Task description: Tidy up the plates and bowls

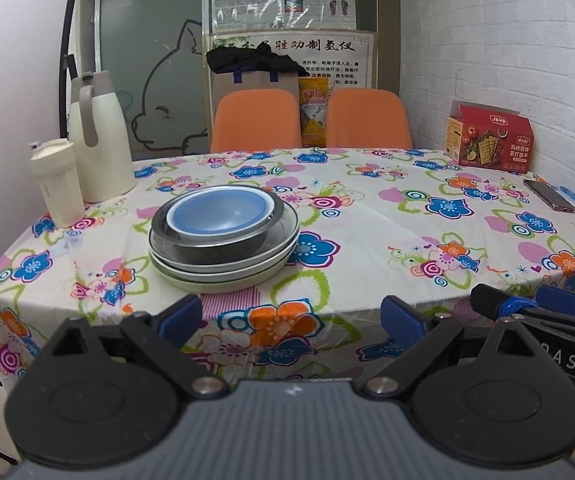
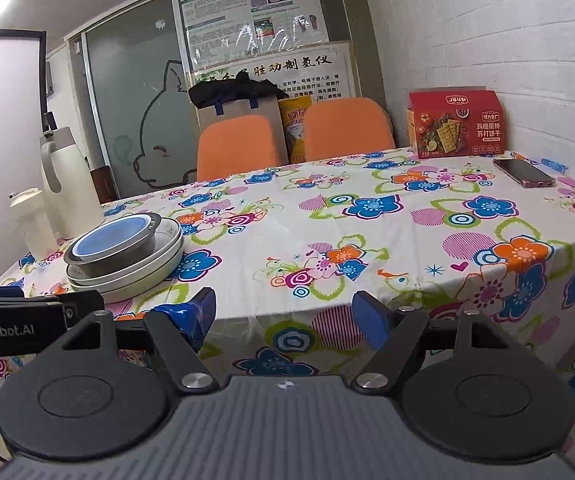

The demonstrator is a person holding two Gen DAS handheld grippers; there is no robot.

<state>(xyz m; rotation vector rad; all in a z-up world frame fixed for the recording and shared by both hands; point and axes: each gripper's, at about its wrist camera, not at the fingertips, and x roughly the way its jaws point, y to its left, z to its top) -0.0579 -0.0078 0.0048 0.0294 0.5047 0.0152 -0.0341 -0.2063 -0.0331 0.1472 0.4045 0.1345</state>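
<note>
A stack of dishes stands on the left half of the flowered table (image 1: 367, 232): a blue bowl (image 1: 223, 216) nested in a steel bowl (image 1: 215, 246), on pale green-rimmed plates (image 1: 227, 276). The right wrist view shows the same blue bowl (image 2: 113, 236), steel bowl (image 2: 115, 258) and plates (image 2: 135, 280) at left. My left gripper (image 1: 291, 318) hangs open off the table's near edge, short of the stack, holding nothing. My right gripper (image 2: 287, 316) is open and empty too, off the near edge, right of the stack. It also appears at the far right (image 1: 527, 306) of the left wrist view.
A cream thermos jug (image 1: 97, 140) and a cream bottle (image 1: 57, 182) stand at the table's back left. A red cracker box (image 1: 491, 138) and a phone (image 1: 549, 196) lie at the back right. Two orange chairs (image 1: 257, 120) face the far edge; a white brick wall runs along the right.
</note>
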